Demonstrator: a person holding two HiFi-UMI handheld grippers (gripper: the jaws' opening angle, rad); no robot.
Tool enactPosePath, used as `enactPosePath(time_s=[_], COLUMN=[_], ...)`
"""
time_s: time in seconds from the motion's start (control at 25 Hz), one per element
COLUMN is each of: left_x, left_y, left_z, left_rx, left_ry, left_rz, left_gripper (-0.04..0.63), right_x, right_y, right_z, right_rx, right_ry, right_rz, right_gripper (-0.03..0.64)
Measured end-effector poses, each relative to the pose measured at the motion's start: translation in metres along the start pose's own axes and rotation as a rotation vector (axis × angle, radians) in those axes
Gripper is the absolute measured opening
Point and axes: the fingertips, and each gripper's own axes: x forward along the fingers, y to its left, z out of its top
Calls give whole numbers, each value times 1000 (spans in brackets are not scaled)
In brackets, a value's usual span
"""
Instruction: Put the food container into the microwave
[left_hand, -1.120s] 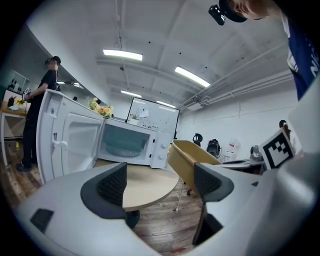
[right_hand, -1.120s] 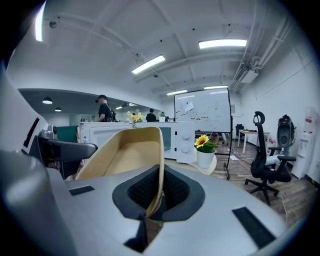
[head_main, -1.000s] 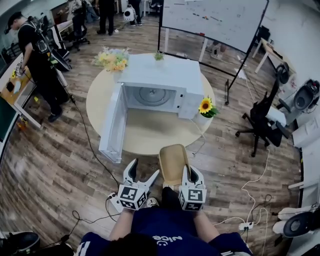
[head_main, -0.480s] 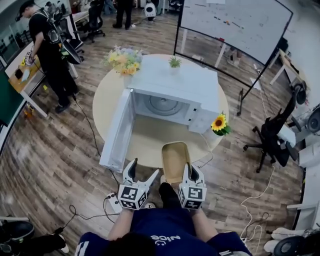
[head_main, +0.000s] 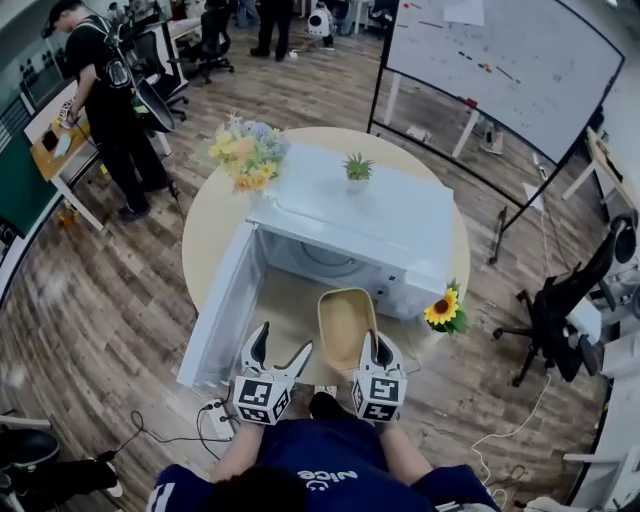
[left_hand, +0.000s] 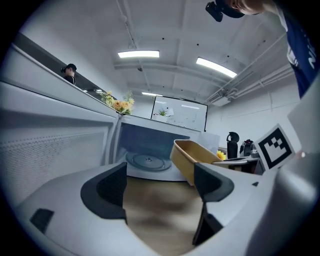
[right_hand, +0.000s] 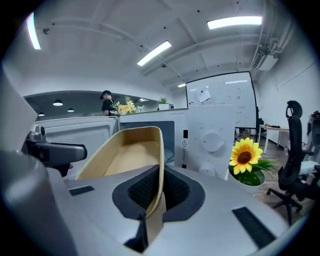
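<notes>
The right tongs (head_main: 377, 345) are clamped tight on the container (head_main: 346, 322), one pad inside its right wall and one outside, with the thin tan rim pinched between them. The container is empty and open-topped. It juts forward from the tongs, off the surface, over the near part of the round tabletop (head_main: 213, 225), just in front of the microwave (head_main: 370, 225) and outside it. The microwave's door (head_main: 215, 320) hangs wide open to the left, and the glass turntable (left_hand: 148, 161) lies bare inside the cavity. The left tongs (head_main: 283, 342) are just beside the right ones, spread wide with nothing between the pads; only tabletop shows through the gap, and the container sits off to their right. A potted sunflower (head_main: 443, 310) stands at the microwave's right front corner, by the control panel. A bunch of flowers (head_main: 248, 155) sits on the far left of the tabletop, and a small green plant (head_main: 358, 167) stands on the microwave's roof. Beyond the tabletop there is a whiteboard (head_main: 510, 65), a person (head_main: 110, 100) in black stands well off to the left, and a black chair (head_main: 560, 300) is over on the right.
</notes>
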Motion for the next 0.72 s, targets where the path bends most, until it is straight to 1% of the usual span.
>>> enactPosePath(time_s=[0.32,0.56,0.72], left_x=[46,54,56], left_y=[6,15,19], left_z=[9,10,9], left_rx=[-1,-7,-3], left_ry=[-7,2,15], left_rz=[66,102,99], left_gripper=[408,408,408], right_x=[50,65,73], right_y=[-18,-19,-16], right_z=[18,19,22], right_rx=[-18,-27,-29], right_ry=[-8,14,15], right_rz=[74,92,93], right_gripper=[14,14,14])
